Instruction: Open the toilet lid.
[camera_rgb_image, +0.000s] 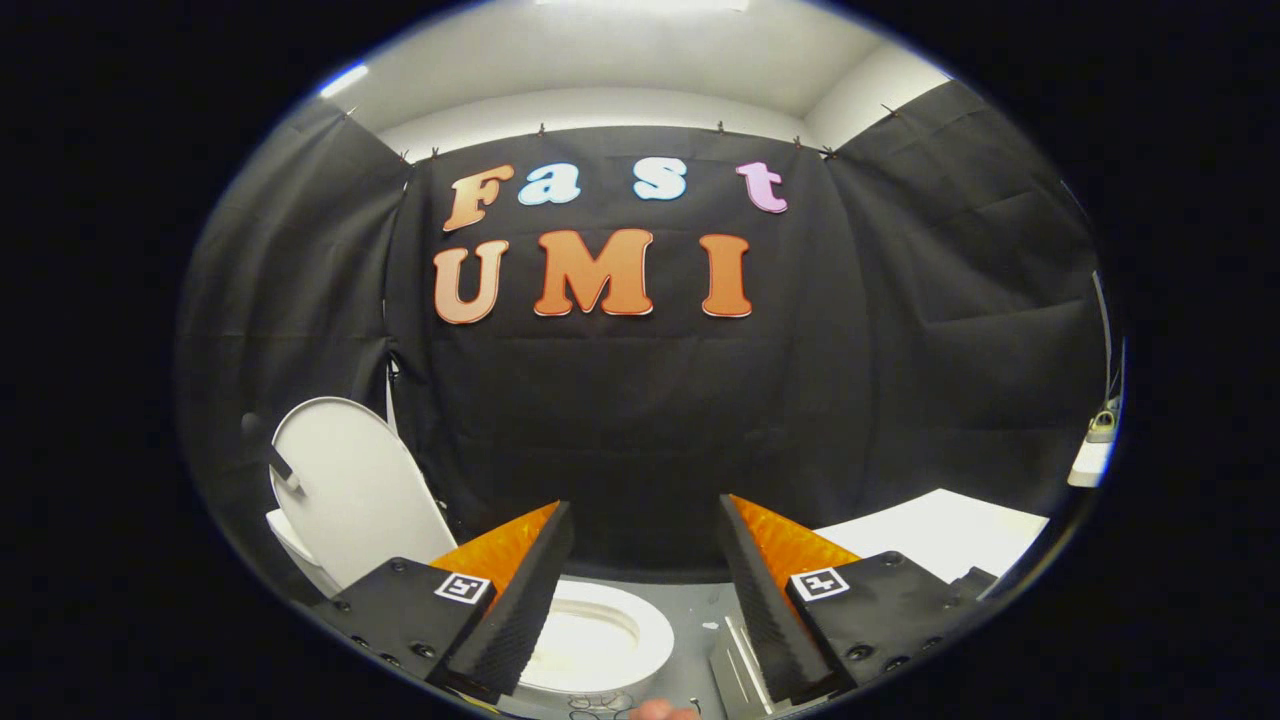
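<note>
While the toilet lid (350, 490) stands raised, tongs (645, 530) gape (empty).

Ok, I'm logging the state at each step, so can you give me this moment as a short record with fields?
lid: white oval toilet lid raised, upright, left of the claw
seat: white ring seat down, bowl exposed, below and between the fingers
claw: claw open, fingers apart, nothing between them
contact: none with the lid
right side: white flat surface beyond the right finger
task state: lid looks already open
</note>
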